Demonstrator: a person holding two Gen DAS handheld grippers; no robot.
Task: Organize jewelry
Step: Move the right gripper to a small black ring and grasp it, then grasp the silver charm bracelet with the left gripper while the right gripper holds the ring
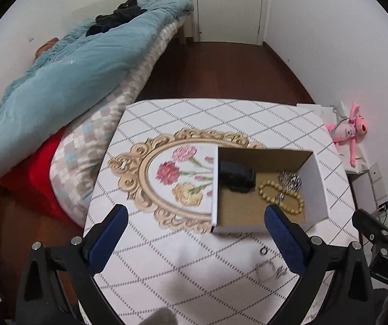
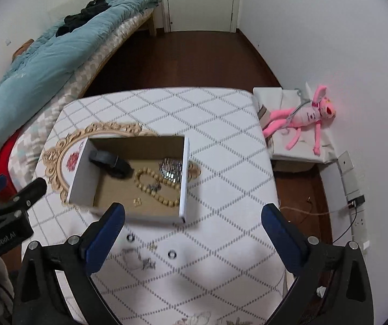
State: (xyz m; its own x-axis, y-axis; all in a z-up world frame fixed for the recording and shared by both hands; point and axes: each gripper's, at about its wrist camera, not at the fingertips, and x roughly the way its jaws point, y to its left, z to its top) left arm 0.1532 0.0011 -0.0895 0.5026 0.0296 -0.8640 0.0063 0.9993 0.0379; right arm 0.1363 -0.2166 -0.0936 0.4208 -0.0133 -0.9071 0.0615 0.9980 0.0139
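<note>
Both grippers hang over the near edge of the table (image 2: 221,146), the left gripper (image 1: 194,233) and right gripper (image 2: 194,230) each with fingers spread wide and empty. Just this side of the box (image 2: 184,178) lie two small rings (image 2: 171,254) and a silver chain (image 2: 142,261) on the cloth. Inside the box sit a beaded bracelet (image 2: 153,184), a silver band (image 2: 171,170) and a black strap (image 2: 110,163).

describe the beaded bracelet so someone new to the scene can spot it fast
Find the open cardboard box on the white diamond-patterned table. The bracelet lies on its brown floor, right of the black object and beside the shiny silver piece. It is the only loop of round tan beads.
</note>
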